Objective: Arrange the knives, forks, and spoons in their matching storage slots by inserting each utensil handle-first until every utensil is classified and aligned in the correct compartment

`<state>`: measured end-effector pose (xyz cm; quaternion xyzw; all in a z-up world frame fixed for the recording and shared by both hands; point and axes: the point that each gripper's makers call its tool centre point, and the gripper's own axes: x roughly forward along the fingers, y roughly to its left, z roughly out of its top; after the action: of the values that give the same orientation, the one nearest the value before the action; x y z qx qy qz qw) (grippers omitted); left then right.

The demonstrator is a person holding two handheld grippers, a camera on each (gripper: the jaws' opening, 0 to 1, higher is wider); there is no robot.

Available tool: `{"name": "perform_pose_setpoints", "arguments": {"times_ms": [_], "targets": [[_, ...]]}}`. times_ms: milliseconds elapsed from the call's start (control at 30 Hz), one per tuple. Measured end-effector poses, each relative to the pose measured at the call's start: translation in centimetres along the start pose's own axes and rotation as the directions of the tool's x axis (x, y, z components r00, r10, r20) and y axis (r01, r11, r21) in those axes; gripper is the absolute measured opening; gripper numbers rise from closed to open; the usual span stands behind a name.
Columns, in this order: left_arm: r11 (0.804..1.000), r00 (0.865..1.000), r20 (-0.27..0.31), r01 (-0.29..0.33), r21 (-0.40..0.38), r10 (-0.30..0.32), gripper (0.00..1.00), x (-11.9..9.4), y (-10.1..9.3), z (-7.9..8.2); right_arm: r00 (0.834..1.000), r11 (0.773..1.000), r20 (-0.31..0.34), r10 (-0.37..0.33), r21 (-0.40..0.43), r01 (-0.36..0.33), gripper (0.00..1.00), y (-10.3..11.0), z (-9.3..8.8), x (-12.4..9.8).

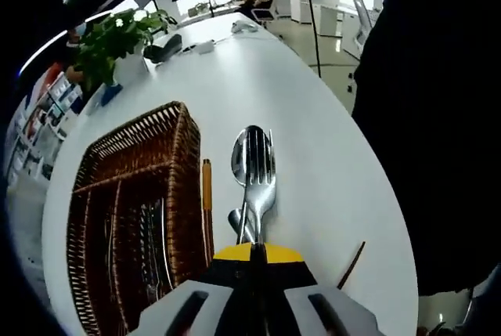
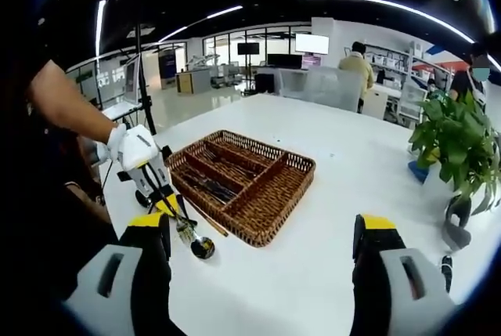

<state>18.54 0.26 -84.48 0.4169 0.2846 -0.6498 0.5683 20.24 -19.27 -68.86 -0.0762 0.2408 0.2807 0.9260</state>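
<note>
Wicker makes up the brown basket (image 1: 133, 187) on the left of the left gripper view. It sits on a white table (image 1: 313, 148) and has long slots side by side. Dark utensils (image 1: 149, 242) lie in the slots, but they are too dim to tell knives from forks. An orange stick (image 1: 207, 187) lies just beside the basket's right wall. Next to that, the left gripper (image 1: 252, 251) has its jaws pressed close together on a fork (image 1: 260, 183) and a spoon (image 1: 249, 152). The fork lies on top of the spoon, and both point away over the table, outside the basket. A thin brown stick (image 1: 351, 265) lies on the table to the right. A green plant (image 1: 117, 38) stands at the far end of the table.

On the left of the right gripper view, a person's gloved hand (image 2: 129, 146) holds the left gripper (image 2: 174, 212). The spoon (image 2: 202, 247) hangs from it, low over the table (image 2: 352, 171), just beside the near corner of the basket (image 2: 278, 195). The basket sits in the middle. The right gripper (image 2: 262, 261) has its jaws wide apart with nothing between them. The plant (image 2: 458, 144) stands on the right.
</note>
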Motion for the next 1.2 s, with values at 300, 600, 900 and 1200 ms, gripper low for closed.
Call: {"name": "perform_pose_setpoints", "arguments": {"times_ms": [300, 600, 900, 1200], "targets": [[0.998, 0.999, -0.052, -0.019, -0.061, 0.016, 0.00, -2.0, 0.4, 0.5, 1.000, 1.000, 0.014, 0.008, -0.005, -0.008, 0.99, 0.3, 0.6, 0.2], [0.996, 0.994, -0.108, -0.040, -0.076, 0.031, 0.00, -3.8, 0.8, 1.1, 1.000, 1.000, 0.014, 0.008, -0.008, -0.008, 0.99, 0.4, 0.4, 0.2], [0.995, 0.983, -0.160, -0.096, -0.039, 0.088, 0.00, -6.5, 2.0, 2.2, 1.000, 1.000, 0.029, 0.006, -0.002, -0.006, 0.99, 0.3, 1.0, 0.1], [0.990, 0.972, -0.204, -0.132, -0.044, 0.120, 0.00, -8.9, 3.2, 2.5, 0.999, 0.999, 0.020, 0.030, 0.026, -0.031, 0.99, 0.5, 2.4, -0.1]]}}
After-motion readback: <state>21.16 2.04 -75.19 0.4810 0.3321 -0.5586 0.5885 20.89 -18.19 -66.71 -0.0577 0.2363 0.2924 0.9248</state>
